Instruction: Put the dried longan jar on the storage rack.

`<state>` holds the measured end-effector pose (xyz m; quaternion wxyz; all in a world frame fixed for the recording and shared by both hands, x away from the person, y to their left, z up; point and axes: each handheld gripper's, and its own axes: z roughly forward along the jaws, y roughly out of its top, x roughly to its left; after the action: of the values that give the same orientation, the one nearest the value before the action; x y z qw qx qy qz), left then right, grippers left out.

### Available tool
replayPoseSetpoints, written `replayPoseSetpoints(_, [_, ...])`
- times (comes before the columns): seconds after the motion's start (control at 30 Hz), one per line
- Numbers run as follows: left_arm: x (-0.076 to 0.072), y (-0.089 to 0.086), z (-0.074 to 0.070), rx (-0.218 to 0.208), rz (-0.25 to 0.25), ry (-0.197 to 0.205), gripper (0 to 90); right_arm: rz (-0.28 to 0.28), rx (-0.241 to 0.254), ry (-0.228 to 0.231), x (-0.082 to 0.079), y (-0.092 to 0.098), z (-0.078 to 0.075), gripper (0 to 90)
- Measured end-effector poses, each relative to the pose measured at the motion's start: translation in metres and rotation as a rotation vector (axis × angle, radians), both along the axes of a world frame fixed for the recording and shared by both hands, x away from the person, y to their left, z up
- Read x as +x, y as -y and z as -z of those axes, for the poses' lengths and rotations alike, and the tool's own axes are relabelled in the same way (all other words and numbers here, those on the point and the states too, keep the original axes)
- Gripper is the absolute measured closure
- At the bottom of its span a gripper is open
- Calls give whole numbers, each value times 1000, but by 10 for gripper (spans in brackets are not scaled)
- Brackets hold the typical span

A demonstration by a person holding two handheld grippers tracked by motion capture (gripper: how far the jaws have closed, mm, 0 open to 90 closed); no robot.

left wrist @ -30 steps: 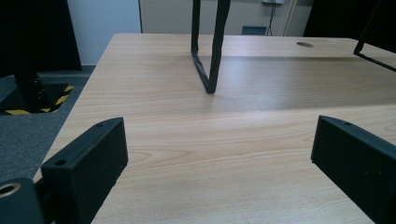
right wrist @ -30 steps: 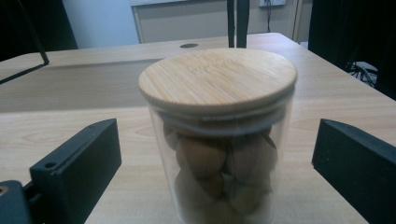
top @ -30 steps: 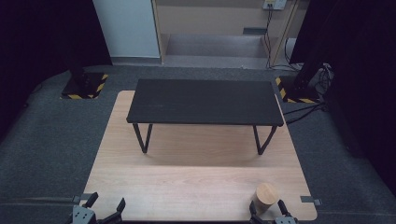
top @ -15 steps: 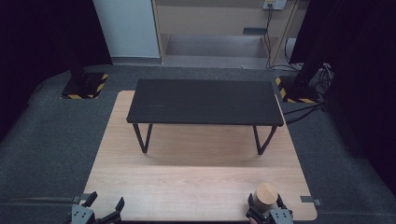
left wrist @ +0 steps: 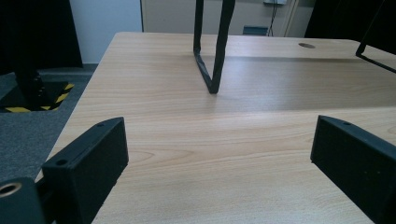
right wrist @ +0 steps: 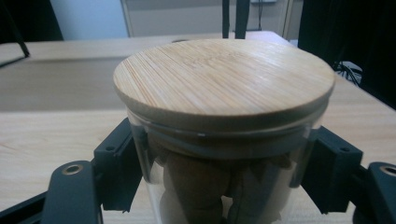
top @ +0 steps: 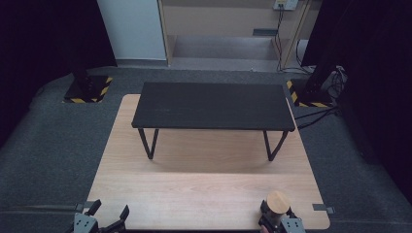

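Observation:
A clear glass jar [top: 278, 204] with a round bamboo lid [right wrist: 224, 84] stands upright near the front right corner of the light wooden table [top: 194, 189]. Brown lumps show inside it. My right gripper [top: 278, 214] reaches in from the front edge, its two black jaws pressed against opposite sides of the jar [right wrist: 222, 186]. My left gripper [top: 110, 209] sits at the table's front left edge. In the left gripper view its jaws stand wide apart over bare wood, with nothing between them [left wrist: 219, 144].
A low black bench [top: 214, 104] on thin black wire legs [left wrist: 212, 46] spans the back half of the table. Grey carpet surrounds the table. Two stands with yellow-black striped bases [top: 90, 87] sit on the floor behind, with cables at the right.
My right gripper has slid forward around the jar, and its jaws now lie against the glass. The jar has stayed in place. My left gripper has barely moved.

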<state>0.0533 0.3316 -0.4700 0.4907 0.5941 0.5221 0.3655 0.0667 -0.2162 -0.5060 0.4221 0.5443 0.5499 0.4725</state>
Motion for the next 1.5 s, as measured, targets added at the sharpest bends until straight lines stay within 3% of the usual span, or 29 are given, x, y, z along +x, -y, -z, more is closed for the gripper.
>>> replayPoseSetpoints(0.1, [0,0,0,-3,3,0,28,-15,6,13,-3,0,-10,254])
replayPoseSetpoints(0.23, [1,0,-1,-9,9,2,28,-66,31,34,-3,0,-41,255])
replayPoseSetpoints(0.27, [1,1,-1,-11,10,2,28,-66,31,34,-3,0,-41,255])
replayPoseSetpoints(0.33, [0,1,-1,-13,14,4,29,-88,64,44,2,1,-62,255])
replayPoseSetpoints(0.37, [0,1,-1,-15,15,5,29,-88,64,44,2,1,-62,255])
replayPoseSetpoints(0.4, [0,2,-1,-18,18,4,29,-108,70,54,9,3,-77,255])
replayPoseSetpoints(0.47, [0,2,-1,-16,24,3,30,-116,72,56,12,3,-85,255])
replayPoseSetpoints(0.5, [0,3,-2,-15,26,3,30,-131,75,64,20,5,-100,255])
replayPoseSetpoints(0.53, [0,3,-2,-14,28,3,30,-131,75,64,20,5,-100,255])
replayPoseSetpoints(0.57, [0,3,-2,-17,29,4,30,-140,75,73,29,5,-114,255])
replayPoseSetpoints(0.67, [-1,4,-2,-21,32,6,30,-149,75,83,38,5,-126,255])
replayPoseSetpoints(0.73, [-1,4,-3,-26,36,9,31,-154,64,90,52,5,-143,255])
replayPoseSetpoints(1.5, [-1,8,-6,-40,70,6,33,-190,38,89,124,3,-204,256])
